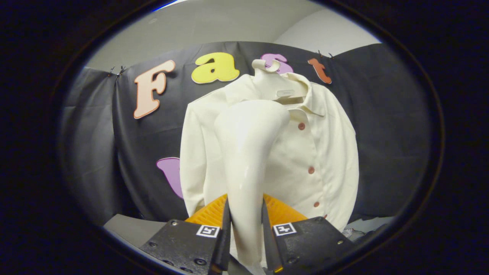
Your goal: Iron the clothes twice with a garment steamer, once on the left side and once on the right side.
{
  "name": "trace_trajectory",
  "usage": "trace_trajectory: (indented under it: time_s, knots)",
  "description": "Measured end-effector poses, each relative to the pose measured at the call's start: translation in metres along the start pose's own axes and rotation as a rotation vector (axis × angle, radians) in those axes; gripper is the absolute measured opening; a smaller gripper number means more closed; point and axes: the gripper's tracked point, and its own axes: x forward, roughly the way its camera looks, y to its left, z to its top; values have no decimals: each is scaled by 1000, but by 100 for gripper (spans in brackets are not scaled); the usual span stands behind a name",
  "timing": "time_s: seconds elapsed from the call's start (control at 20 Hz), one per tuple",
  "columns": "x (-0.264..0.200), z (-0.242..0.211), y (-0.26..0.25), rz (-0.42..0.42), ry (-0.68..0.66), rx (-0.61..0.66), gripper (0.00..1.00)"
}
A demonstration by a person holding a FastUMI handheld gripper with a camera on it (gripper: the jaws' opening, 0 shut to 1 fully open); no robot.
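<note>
Fingers (246,225) clamped on steamer (248,152) handle | steamer upright, head toward shirt (324,152) on hanger (273,82)

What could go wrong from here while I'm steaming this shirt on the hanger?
1. The gripper pinches only the narrow, glossy handle of the steamer; the wide head above could twist or slip.
2. The shirt hangs loosely on its hanger, so pressing might swing it away or pull it off.
3. The steamer head hides the shirt's panel behind it, so judging contact may be hard.
</note>
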Motion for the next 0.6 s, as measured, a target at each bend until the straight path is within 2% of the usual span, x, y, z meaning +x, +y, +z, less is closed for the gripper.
trace_trajectory:
  time_s: [0.2, 0.6]
  knots:
    - [5, -17, -5, 10, 31, 18, 37]
    - [4, -89, -38, 6, 133, 54, 37]
